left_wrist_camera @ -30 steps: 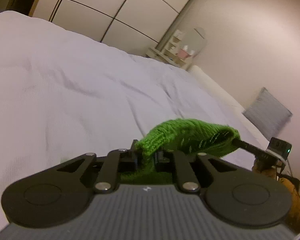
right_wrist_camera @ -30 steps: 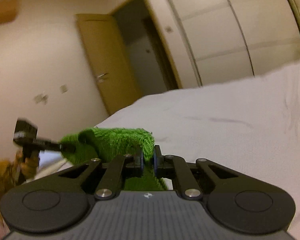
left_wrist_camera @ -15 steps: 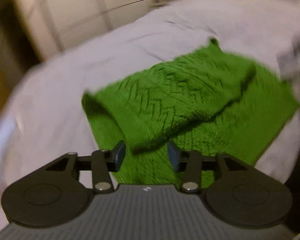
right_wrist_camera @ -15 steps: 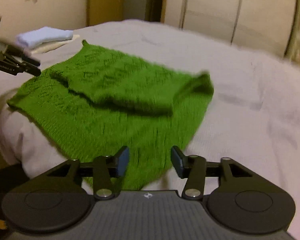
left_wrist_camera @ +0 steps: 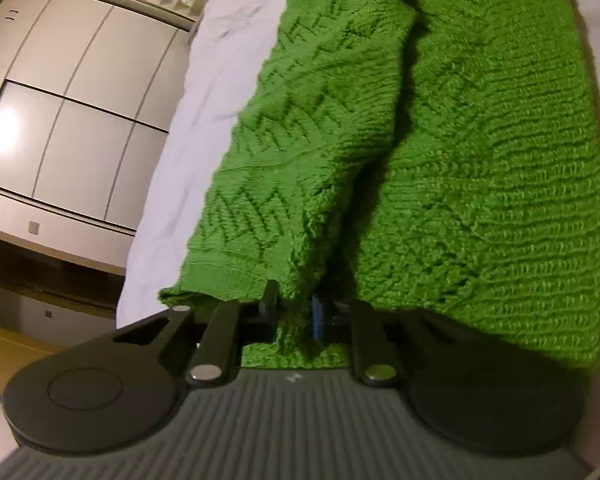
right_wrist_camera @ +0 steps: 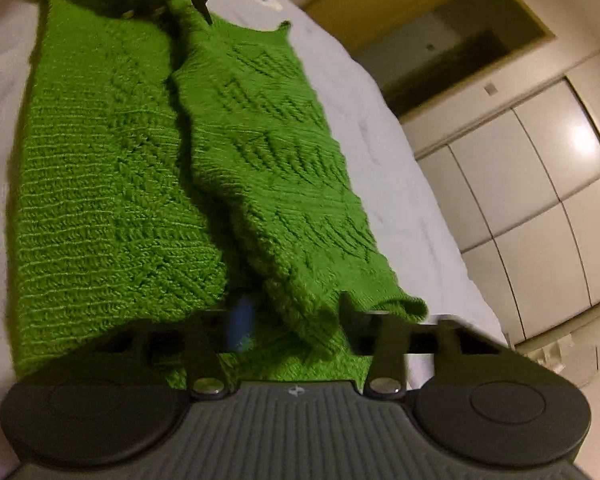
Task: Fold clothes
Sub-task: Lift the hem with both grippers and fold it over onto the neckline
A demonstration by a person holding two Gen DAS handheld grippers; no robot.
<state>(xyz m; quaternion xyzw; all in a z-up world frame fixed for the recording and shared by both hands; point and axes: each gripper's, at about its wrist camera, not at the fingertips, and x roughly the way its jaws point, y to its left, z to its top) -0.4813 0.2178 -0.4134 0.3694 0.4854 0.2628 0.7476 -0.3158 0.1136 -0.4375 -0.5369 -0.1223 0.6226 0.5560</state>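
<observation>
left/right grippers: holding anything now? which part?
Left gripper: shut on the green sweater's folded-over edge. Right gripper: open around that edge's other end, not gripping.

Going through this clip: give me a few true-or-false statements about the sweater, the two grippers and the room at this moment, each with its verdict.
1. The green sweater lies spread on a white bed. True.
2. The right gripper is clamped shut on the sweater. False: its jaws stand wide apart, with the sweater's near edge between them.
3. One long side of the sweater is folded over onto the rest as a folded flap. True.
4. The left gripper hangs over bare sheet, away from the sweater. False: its jaws are close together with knit between them.
5. The wardrobe doors stand open. False: the pale panels are closed.
</observation>
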